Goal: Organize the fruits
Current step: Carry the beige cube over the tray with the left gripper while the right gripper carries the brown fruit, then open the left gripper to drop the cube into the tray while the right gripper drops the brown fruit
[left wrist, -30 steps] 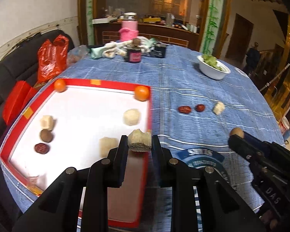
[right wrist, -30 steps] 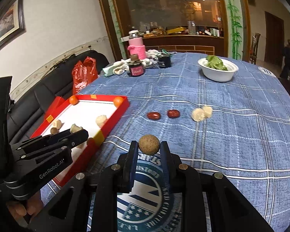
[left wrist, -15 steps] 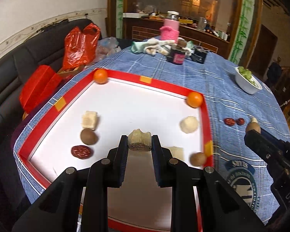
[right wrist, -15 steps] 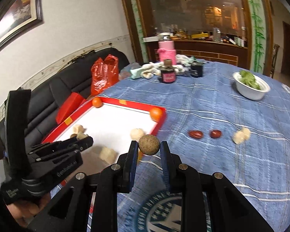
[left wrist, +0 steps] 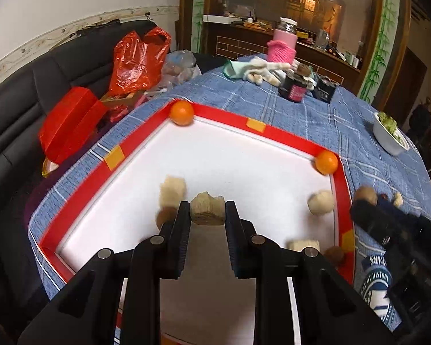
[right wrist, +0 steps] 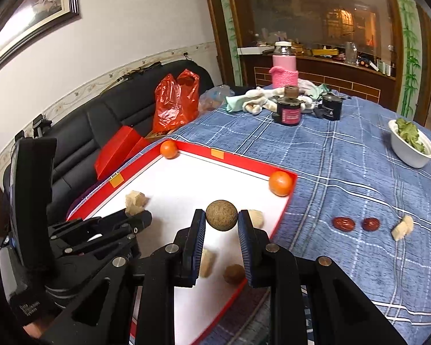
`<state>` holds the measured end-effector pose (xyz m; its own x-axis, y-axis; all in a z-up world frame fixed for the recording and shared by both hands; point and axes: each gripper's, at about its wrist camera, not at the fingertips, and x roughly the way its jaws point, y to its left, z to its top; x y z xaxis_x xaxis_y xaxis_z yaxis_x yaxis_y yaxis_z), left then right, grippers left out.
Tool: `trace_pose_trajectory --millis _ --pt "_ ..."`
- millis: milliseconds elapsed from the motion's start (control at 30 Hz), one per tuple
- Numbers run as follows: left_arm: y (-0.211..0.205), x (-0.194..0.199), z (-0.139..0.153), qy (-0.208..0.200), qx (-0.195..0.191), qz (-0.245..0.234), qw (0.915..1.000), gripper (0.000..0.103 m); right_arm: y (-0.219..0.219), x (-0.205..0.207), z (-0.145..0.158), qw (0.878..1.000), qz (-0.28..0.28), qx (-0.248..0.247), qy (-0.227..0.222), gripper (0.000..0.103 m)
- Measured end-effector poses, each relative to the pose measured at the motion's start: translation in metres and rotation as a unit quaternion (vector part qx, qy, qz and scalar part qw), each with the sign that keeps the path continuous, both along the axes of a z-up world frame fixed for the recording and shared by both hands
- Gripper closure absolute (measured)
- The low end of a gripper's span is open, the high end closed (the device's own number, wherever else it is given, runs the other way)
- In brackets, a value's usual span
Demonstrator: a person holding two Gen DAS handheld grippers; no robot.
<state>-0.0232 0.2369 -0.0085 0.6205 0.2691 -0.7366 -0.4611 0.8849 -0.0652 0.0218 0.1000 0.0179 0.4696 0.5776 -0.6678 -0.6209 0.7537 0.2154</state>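
The pale chunk (left wrist: 207, 209) sits pinched in the left hand-held gripper (left wrist: 207, 212) above the tray (left wrist: 284, 136), near its left side. It looks light, dry and crumbly, so a gentle squeeze across its flat sides suits. The brown ball (right wrist: 221, 215), hard and apt to roll, is clamped at its middle by the right hand-held gripper (right wrist: 221, 222) over the tray's right part. Two dates (right wrist: 343, 224) lie on the desk (right wrist: 344, 155) beyond the tray.

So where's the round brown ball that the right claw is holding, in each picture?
Left wrist view: the round brown ball is at the right edge, just outside the red tray, at the tip of the right claw.
Right wrist view: it is bottom center, pinched in the right claw, above the tray's white floor.
Shared landmark: the orange in the tray's far right corner.
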Motion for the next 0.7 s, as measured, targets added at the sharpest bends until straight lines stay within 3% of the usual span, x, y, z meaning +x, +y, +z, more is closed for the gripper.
trace_pose_trajectory --millis 700 --pt "0.034 0.034 -0.002 0.025 0.01 0.03 0.9992 0.081 0.029 0.012 -0.018 0.999 0.022 -0.005 0.024 0.08"
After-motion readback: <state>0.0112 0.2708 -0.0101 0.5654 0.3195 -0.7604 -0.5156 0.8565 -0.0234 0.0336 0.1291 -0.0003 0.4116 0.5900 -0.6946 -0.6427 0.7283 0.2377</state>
